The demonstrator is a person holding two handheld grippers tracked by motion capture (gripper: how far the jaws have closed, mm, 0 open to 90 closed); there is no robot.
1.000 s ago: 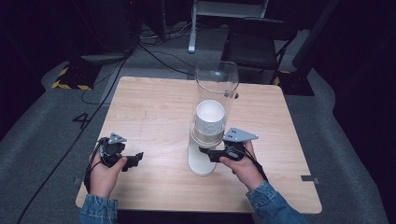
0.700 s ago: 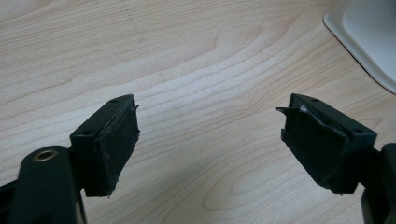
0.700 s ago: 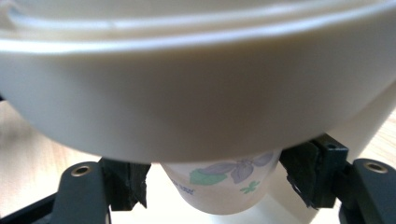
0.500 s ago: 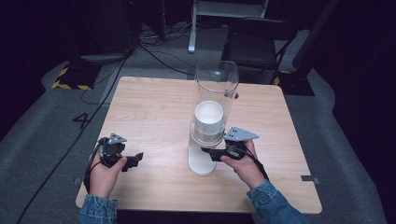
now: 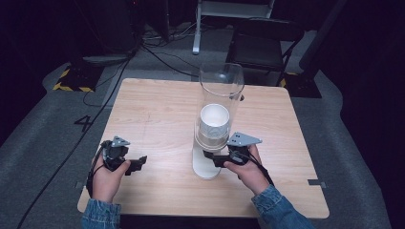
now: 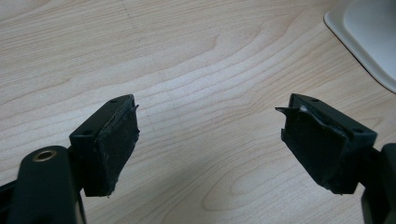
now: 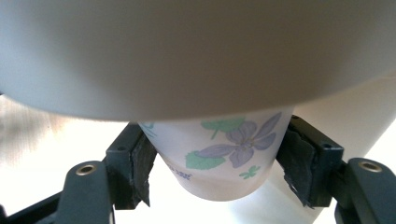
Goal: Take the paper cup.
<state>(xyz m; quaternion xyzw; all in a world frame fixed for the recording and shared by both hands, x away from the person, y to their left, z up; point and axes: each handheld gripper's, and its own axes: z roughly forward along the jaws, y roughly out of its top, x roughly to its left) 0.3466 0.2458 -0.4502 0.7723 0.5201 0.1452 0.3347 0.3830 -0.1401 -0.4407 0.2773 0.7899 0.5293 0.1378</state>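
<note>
A tall clear tube (image 5: 220, 102) stands upright near the middle of the wooden table (image 5: 157, 109), on a white base plate (image 5: 204, 166) that lies flat on the wood; taking that tube as the landmark, a stack of white paper cups (image 5: 214, 123) sits inside its lower part, the open rim of the top cup facing up; the right gripper (image 5: 216, 159) reaches in at the foot of the tube from the person's side, just above the base plate, with the person's right hand (image 5: 246, 167) behind it; in the right gripper view its two black jaws press against either side of the lowest cup (image 7: 224, 154), a white one printed with purple flowers and green leaves, whose narrow bottom pokes out below the wide grey rim of the tube (image 7: 196, 51); the pads touch the cup's wall on both sides, so the gripper is clamped on it; the left gripper (image 5: 138, 163) rests well to the left of the tube, low over bare wood, held in the left hand (image 5: 107, 176); in the left gripper view its jaws stand wide apart with nothing between them but wood grain, and a corner of the white base plate (image 6: 369, 42) shows beyond the far jaw.
</note>
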